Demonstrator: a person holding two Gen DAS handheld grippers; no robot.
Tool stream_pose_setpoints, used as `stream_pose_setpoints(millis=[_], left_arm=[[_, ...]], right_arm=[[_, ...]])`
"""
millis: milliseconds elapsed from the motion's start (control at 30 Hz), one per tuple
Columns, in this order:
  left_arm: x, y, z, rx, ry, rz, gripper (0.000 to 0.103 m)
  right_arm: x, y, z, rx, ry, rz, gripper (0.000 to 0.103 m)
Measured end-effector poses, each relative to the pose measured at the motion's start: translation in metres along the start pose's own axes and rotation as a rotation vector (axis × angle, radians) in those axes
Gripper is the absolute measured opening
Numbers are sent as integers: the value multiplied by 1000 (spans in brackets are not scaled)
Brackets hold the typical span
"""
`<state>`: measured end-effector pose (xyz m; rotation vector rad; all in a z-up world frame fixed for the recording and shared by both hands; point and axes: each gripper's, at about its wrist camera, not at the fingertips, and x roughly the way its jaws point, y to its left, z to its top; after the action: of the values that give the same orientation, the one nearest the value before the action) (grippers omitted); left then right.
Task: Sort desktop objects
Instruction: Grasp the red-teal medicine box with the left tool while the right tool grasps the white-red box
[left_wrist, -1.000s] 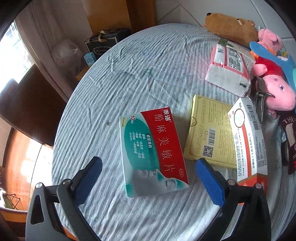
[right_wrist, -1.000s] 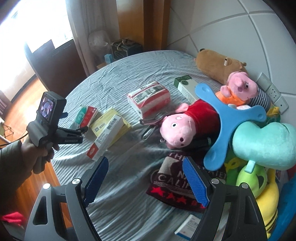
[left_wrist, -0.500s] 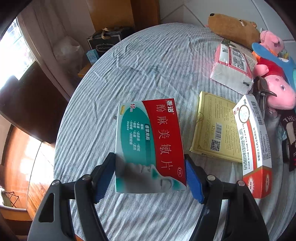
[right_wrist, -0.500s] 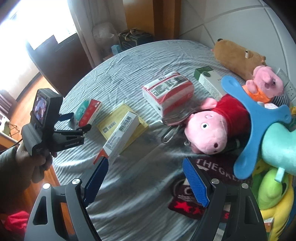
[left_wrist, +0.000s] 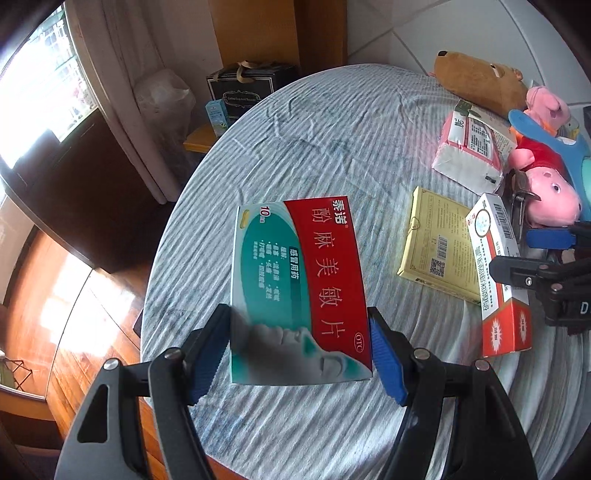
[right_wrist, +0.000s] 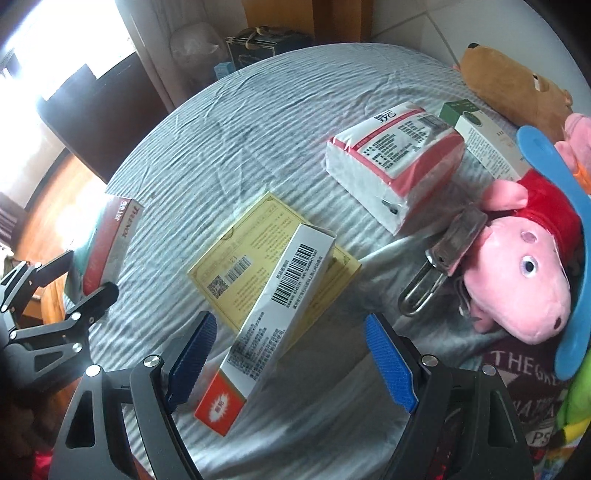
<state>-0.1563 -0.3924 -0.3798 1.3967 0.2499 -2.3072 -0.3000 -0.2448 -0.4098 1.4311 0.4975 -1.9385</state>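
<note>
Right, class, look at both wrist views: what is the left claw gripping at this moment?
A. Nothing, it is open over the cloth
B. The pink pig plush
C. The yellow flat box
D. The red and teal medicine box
D: in the left wrist view the left claw has both blue pads pressed against the sides of the red and teal medicine box, while the yellow flat box lies apart on the cloth.

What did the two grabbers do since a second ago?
The left gripper closed on the red-and-green medicine box and lifted it off the table. The right gripper, open, moved over the white-and-red box. The yellow box and pink pig toy stayed put.
</note>
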Motion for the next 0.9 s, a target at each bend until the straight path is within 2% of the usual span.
stream_pose_setpoints(millis=[167, 300, 433, 600, 900], left_arm=[[-2, 4, -3, -12, 0, 11, 71], [-6, 4, 0, -11, -9, 14, 71], [-9, 2, 4, -11, -19, 13, 71], [-14, -4, 9, -2, -33, 7, 71], [-32, -14, 14, 17, -66, -3, 71]], right_arm=[[12, 2, 1, 5, 30, -5, 82], [15, -1, 1, 13, 47, 6, 64], [14, 1, 0, 8, 59, 24, 51], [9, -2, 0, 13, 63, 41, 24], [-13, -6, -4, 0, 26, 52, 22]])
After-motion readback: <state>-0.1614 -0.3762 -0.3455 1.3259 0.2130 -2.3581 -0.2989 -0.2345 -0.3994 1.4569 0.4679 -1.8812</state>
